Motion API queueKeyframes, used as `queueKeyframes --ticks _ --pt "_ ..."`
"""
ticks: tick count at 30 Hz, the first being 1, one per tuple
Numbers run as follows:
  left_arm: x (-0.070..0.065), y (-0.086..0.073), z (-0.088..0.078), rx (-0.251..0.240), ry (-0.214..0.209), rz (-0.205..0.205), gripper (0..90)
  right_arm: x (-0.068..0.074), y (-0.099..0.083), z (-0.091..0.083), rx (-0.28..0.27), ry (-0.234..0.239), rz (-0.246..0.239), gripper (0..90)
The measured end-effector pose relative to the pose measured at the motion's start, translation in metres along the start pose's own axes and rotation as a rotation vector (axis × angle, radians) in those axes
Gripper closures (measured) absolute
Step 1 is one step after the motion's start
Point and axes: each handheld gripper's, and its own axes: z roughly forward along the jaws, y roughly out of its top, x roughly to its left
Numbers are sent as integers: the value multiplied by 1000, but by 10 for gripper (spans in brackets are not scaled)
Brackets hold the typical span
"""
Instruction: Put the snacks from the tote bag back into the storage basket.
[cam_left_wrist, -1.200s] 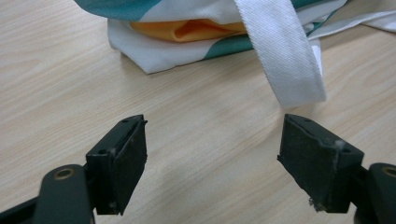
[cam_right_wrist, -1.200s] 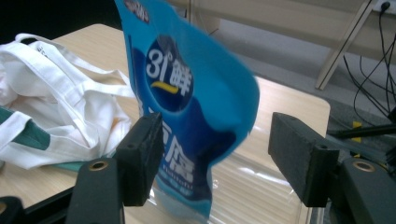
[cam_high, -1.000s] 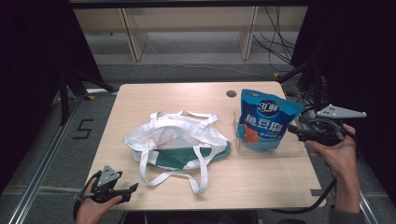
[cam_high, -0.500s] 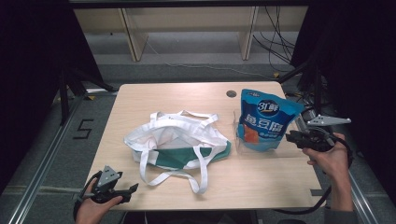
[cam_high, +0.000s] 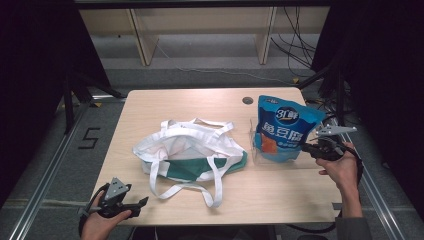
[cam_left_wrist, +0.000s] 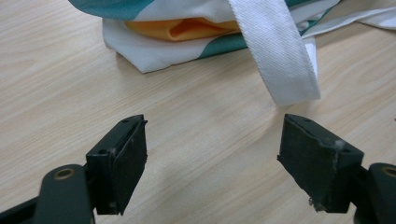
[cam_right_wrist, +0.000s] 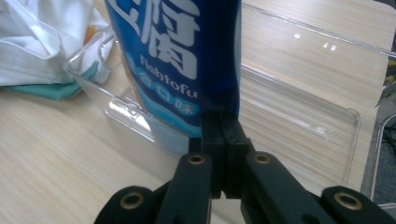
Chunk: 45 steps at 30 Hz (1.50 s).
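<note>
A blue snack bag (cam_high: 285, 127) marked Fishtofu stands upright in a clear plastic tray (cam_high: 257, 156) at the table's right. My right gripper (cam_high: 306, 148) reaches it from the right; its jaws have just been closing and now pinch the bag's lower right edge. The right gripper view shows the right gripper (cam_right_wrist: 219, 119) with the blue bag (cam_right_wrist: 187, 56) rising out of its jaws over the tray (cam_right_wrist: 303, 116). My left gripper (cam_high: 142, 201) rests open at the table's front left. In its own view the left gripper (cam_left_wrist: 212, 158) holds nothing.
A white and green tote bag (cam_high: 190, 150) lies crumpled mid-table, its straps trailing toward the front edge. One white strap (cam_left_wrist: 280, 56) ends just beyond the left jaws. A round cable hole (cam_high: 247, 100) is at the table's back. Shelving stands behind.
The right hand has sunk toward the table and drifted slightly left to the bag's lower edge. Its jaws went from apart to pinched together on that edge. The left hand stayed put.
</note>
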Motion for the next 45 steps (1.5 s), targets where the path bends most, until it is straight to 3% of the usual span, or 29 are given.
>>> queueKeyframes --ticks 1,2,3,4,7,8,10,11,12,14,15,17,18,21,24,26,28,31,32,33,34,38,39,40,41,42,43,44,45 --pt "2 0 -2 23 -1 31 226 -1 2 1 13 1 17 900" --pt "2 0 -2 22 -2 26 226 -1 2 1 13 1 17 900" --pt "3 1 -2 25 -2 45 226 -3 1 4 -8 -7 -13 900" --pt "2 0 -1 22 -3 23 226 -1 2 3 20 1 23 900" --pt "2 1 -2 23 -1 39 226 -2 2 3 15 -6 34 900" --pt "2 0 -2 24 -2 35 226 -7 1 5 -10 -17 -19 900" --pt "2 0 -2 27 -2 37 226 -6 1 5 12 -13 10 900" --pt "3 1 -2 27 -2 43 225 -9 1 5 5 -19 -13 900" --pt "3 1 -2 31 -4 42 226 -6 1 5 27 -12 32 900" --pt "3 1 -2 28 -2 43 225 -7 2 7 27 -19 47 900" --pt "2 1 -2 27 -2 43 226 -10 1 10 -5 -31 31 900" --pt "3 1 -2 32 -4 44 226 -12 1 9 15 -31 48 900" --pt "3 1 -2 32 -4 44 226 -13 1 12 -15 -42 43 900" --pt "3 1 -2 32 -4 44 225 -15 2 11 26 -33 50 900" --pt "3 1 -2 32 -4 44 225 -16 3 13 4 -50 46 900" --pt "3 1 -2 32 -5 44 226 -19 4 11 38 -61 21 900" --pt "2 0 -2 32 -7 32 225 -16 3 14 31 -35 94 900" --pt "3 0 -3 35 -6 49 226 -16 3 14 38 -53 91 900" --pt "3 0 -3 31 -2 48 225 -18 2 16 23 -61 59 900" --pt "3 0 -3 31 -1 48 225 -16 2 14 39 -57 85 900" --pt "3 0 -3 23 0 49 225 -17 1 16 10 -61 49 891" --pt "2 0 -3 28 0 52 225 -12 -1 7 35 -59 106 847" --pt "2 0 -4 28 2 52 225 -14 -3 7 9 -68 68 837" --pt "3 0 -4 32 -1 50 225 -13 -4 4 -9 -58 92 823" --pt "3 0 -4 31 1 50 225 -13 -6 2 -20 -66 71 806" --pt "2 0 -4 27 2 36 225 -10 -6 -2 -7 -62 93 785" --pt "3 0 -5 28 2 48 225 -8 -7 -5 4 -60 112 752" --pt "3 0 -4 32 2 37 225 -7 -8 -5 -37 -67 100 722" --pt "3 0 -4 31 3 38 225 -4 -8 -10 -17 -64 134 680"
